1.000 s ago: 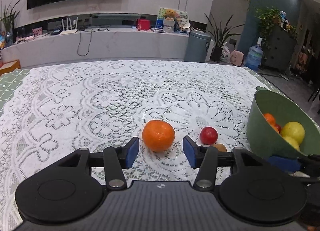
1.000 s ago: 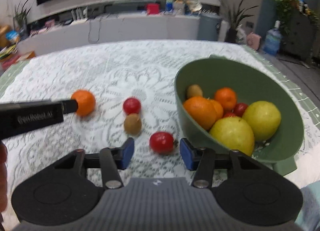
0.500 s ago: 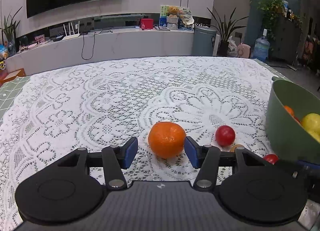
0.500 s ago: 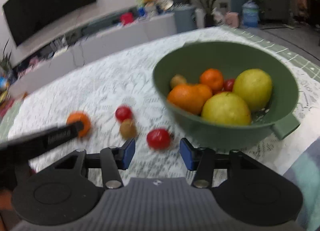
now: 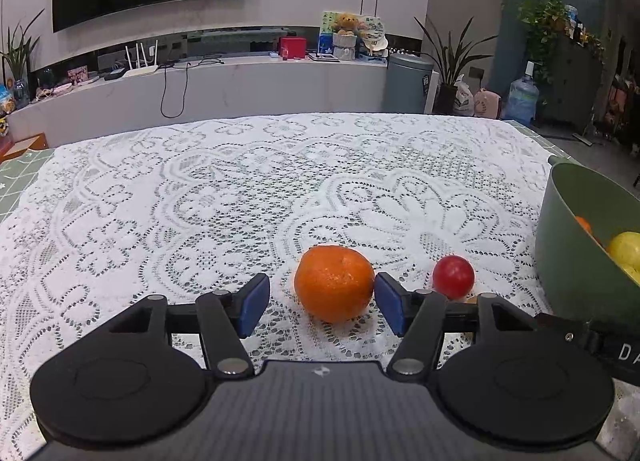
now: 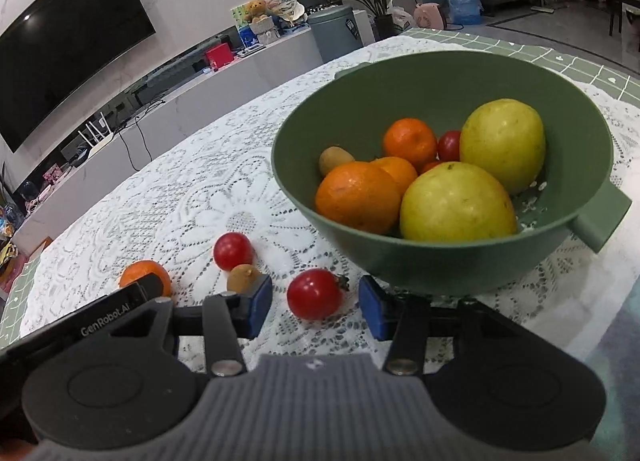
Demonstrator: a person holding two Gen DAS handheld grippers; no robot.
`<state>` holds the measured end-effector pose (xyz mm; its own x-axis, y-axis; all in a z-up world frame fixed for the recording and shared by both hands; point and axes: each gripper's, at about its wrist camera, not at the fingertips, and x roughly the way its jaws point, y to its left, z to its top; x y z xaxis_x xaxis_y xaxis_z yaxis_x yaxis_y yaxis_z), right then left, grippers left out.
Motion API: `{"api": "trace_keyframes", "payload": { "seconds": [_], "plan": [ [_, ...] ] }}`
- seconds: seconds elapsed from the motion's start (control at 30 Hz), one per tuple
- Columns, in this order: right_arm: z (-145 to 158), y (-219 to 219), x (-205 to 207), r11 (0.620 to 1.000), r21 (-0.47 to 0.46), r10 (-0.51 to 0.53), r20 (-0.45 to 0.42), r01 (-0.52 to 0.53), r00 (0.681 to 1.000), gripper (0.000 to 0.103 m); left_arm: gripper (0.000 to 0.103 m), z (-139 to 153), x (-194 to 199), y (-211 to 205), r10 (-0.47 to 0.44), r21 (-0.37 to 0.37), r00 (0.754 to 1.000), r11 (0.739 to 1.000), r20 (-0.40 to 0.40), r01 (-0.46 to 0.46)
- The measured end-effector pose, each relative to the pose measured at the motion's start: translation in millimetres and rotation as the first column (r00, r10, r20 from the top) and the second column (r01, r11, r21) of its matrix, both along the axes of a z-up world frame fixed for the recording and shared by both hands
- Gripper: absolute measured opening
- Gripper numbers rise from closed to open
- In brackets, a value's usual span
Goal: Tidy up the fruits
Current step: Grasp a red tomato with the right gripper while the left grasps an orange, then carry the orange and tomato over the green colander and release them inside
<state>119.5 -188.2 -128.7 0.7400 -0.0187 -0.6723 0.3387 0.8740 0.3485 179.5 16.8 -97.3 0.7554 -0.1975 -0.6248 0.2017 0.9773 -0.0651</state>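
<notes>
Left jaws: our left gripper [image 5: 322,301] is opening around the mandarin [image 5: 334,282], not yet gripped.
Right jaws: our right gripper [image 6: 314,307], part open, has rolled to frame a tomato [image 6: 315,294].
Meaning: both fruits look next for the green bowl [image 6: 420,73].
Setting: lace-covered table [image 5: 200,201], living room behind.

White lace tablecloth [image 5: 200,201] (openwork weave); matt green plastic bowl [image 6: 400,261]; glossy tomato [image 6: 314,294].
</notes>
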Motion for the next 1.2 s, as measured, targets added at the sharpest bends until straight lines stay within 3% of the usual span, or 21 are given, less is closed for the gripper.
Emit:
{"api": "trace_keyframes", "payload": {
  "seconds": [0.07, 0.3, 0.53, 0.7, 1.2],
  "plan": [
    [-0.6, -0.4, -0.1, 1.0, 0.002, 0.005, -0.001, -0.005, 1.0, 0.038, 0.071, -1.5, 0.8, -0.1, -0.002, -0.003, 1.0, 1.0, -0.008, 0.002],
    [-2.2, 0.0, 2.7, 1.0, 0.003, 0.015, -0.009, -0.015, 1.0, 0.03, 0.07, -3.3, 2.6, -2.2, -0.017, -0.011, 1.0, 1.0, -0.018, 0.017],
    [-2.5, 1.5, 2.8, 1.0, -0.005, 0.027, -0.012, -0.027, 1.0, 0.029, 0.053, -5.9, 3.2, -7.4, -0.036, 0.025, 0.999, 0.999, -0.026, 0.036],
    [-1.5, 2.3, 1.5, 0.999, -0.01, 0.038, -0.008, -0.038, 0.999, 0.029, 0.051, -4.9, 2.6, -6.4, -0.036, 0.019, 0.999, 0.999, -0.03, 0.036],
    [5.4, 7.6, -8.5, 0.993, -0.017, 0.114, 0.01, -0.114, 0.993, 0.028, 0.05, 16.6, -12.4, 12.2, 0.029, -0.102, 0.999, 0.994, -0.025, -0.031]
  ]
}}
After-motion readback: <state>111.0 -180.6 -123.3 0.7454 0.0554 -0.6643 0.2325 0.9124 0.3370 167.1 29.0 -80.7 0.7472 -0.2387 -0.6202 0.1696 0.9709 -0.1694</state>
